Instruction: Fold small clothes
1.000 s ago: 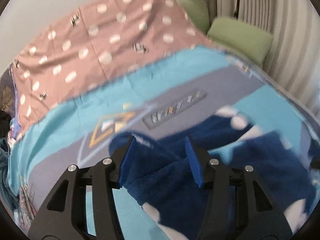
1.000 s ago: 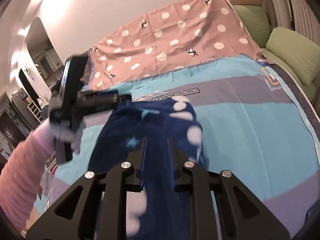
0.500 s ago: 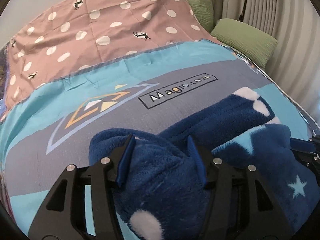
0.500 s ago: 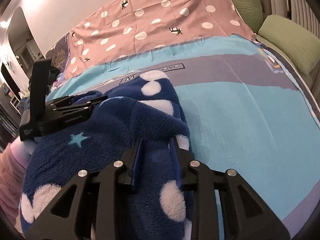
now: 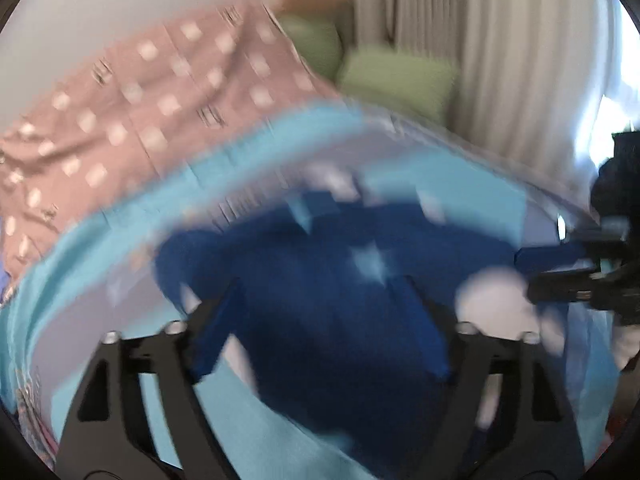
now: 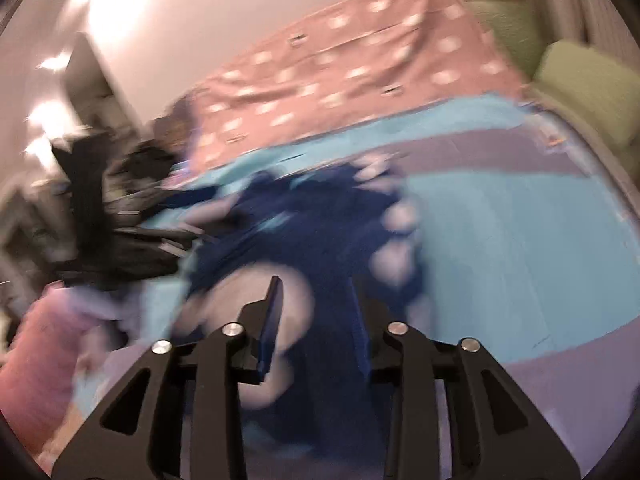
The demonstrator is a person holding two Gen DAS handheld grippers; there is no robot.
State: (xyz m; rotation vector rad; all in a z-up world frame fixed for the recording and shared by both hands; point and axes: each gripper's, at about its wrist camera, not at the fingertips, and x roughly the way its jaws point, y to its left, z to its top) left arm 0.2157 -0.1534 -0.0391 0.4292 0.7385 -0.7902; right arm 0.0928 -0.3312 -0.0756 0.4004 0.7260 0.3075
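Note:
A small dark blue fleece garment with white dots and pale stars (image 5: pixel 340 280) lies on the turquoise and grey bedspread (image 5: pixel 248 160). It also shows in the right wrist view (image 6: pixel 320 232). Both views are motion-blurred. My left gripper (image 5: pixel 320 320) has its jaws wide apart above the garment's near edge, with nothing pinched. My right gripper (image 6: pixel 316 312) has its jaws parted over the garment's near end, and no cloth shows clamped between them. Each gripper appears in the other's view, the right one (image 5: pixel 580 276) at the garment's right side, the left one (image 6: pixel 120 232) at its left side.
A pink polka-dot sheet (image 5: pixel 140 92) covers the far part of the bed. Green pillows (image 5: pixel 396 76) lie at the far right by pale curtains (image 5: pixel 500 40). A pink-sleeved arm (image 6: pixel 44 340) is at the lower left of the right wrist view.
Both grippers have opened and let go of the blue garment, which now lies spread on the bed. Both cameras have pulled back and are moving fast.

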